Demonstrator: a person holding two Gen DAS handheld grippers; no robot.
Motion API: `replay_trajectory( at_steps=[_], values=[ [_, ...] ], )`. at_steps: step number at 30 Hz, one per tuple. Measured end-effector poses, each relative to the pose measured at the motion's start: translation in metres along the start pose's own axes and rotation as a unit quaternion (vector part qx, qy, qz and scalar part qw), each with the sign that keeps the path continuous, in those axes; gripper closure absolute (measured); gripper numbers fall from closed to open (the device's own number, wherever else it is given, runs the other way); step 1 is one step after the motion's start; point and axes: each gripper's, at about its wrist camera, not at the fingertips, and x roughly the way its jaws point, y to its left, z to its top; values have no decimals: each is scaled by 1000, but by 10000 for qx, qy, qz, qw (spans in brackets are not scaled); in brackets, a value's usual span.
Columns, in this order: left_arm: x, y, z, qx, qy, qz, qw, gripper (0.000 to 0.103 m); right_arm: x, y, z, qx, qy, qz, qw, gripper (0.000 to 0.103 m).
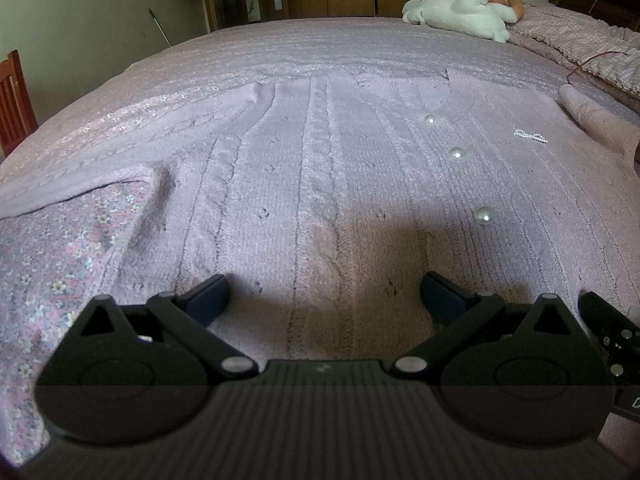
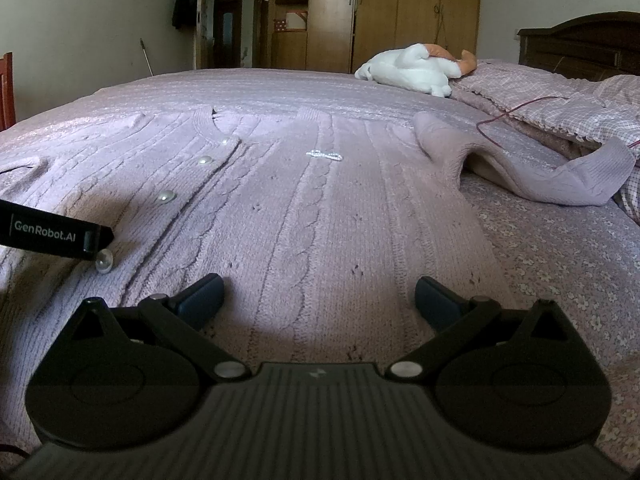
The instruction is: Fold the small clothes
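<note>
A pale pink cable-knit cardigan (image 1: 320,168) lies spread flat on the bed, front up, with round pearl buttons (image 1: 483,215) down its closure and a small pearl bow (image 1: 530,136). Its left sleeve (image 1: 80,176) lies out to the side. In the right wrist view the same cardigan (image 2: 320,208) fills the middle, and its right sleeve (image 2: 520,172) is rumpled and raised off the bed. My left gripper (image 1: 324,296) hovers open over the hem, nothing between its fingers. My right gripper (image 2: 318,298) is also open above the hem, and the left gripper's body (image 2: 52,234) shows beside it.
The bed has a pink floral sheet (image 1: 52,264). A white plush toy (image 2: 412,68) and a checked quilt (image 2: 580,108) with a red cord lie at the far right. A red wooden chair (image 1: 12,96) stands at the left, wardrobes behind.
</note>
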Motion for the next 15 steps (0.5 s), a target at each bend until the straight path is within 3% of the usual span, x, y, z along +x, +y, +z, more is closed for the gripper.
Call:
replay_trajectory(
  at_steps=[15],
  values=[
    [3, 4, 9, 63, 244, -90, 9996, 0, 3, -6, 8, 54, 263, 192, 9995, 0]
  ],
)
